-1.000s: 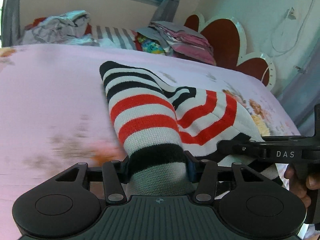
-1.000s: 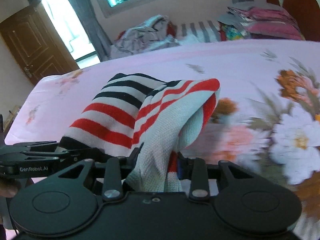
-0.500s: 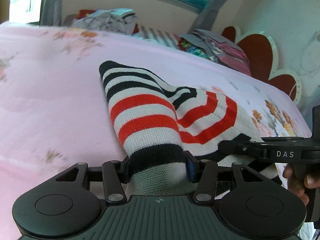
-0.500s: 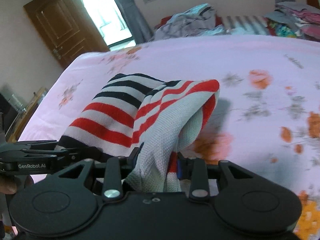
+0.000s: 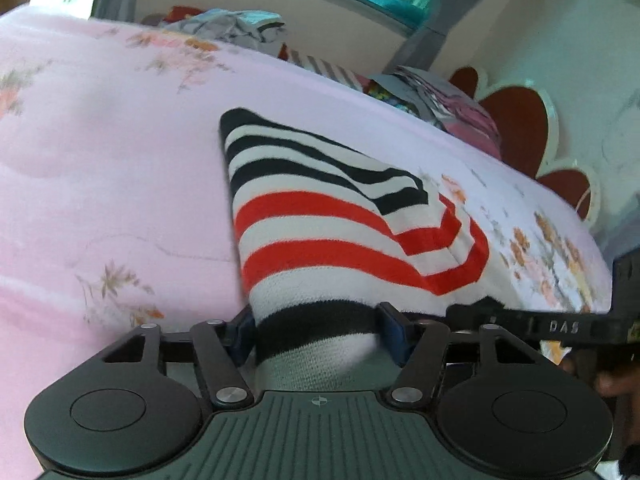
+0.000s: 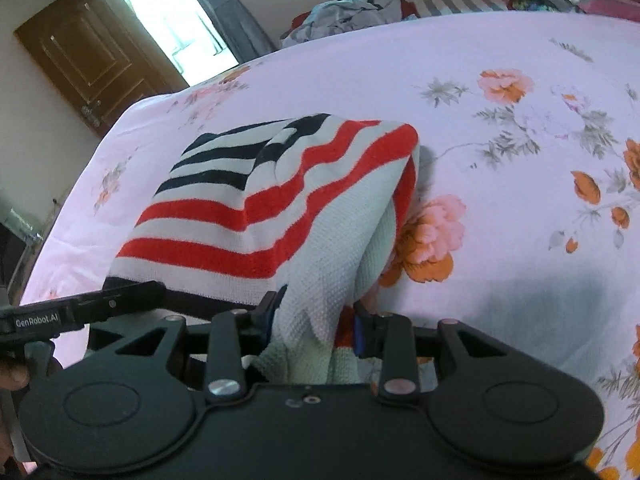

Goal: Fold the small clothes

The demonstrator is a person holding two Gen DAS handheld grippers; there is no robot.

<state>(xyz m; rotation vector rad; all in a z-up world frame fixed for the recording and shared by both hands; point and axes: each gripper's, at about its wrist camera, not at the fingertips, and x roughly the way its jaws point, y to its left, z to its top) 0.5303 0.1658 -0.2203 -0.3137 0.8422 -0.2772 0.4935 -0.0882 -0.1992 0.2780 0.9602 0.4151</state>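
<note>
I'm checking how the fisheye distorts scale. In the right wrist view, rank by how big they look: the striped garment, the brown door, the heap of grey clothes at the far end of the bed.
1. striped garment, largest, though it lies nearest the camera
2. brown door
3. heap of grey clothes, smallest and farthest

The sweater (image 5: 340,232) lay on the bed (image 5: 100,168), its near edge between both grippers. Behind it, at the far side of the bed, clothes piles (image 6: 352,4) lay.
</note>
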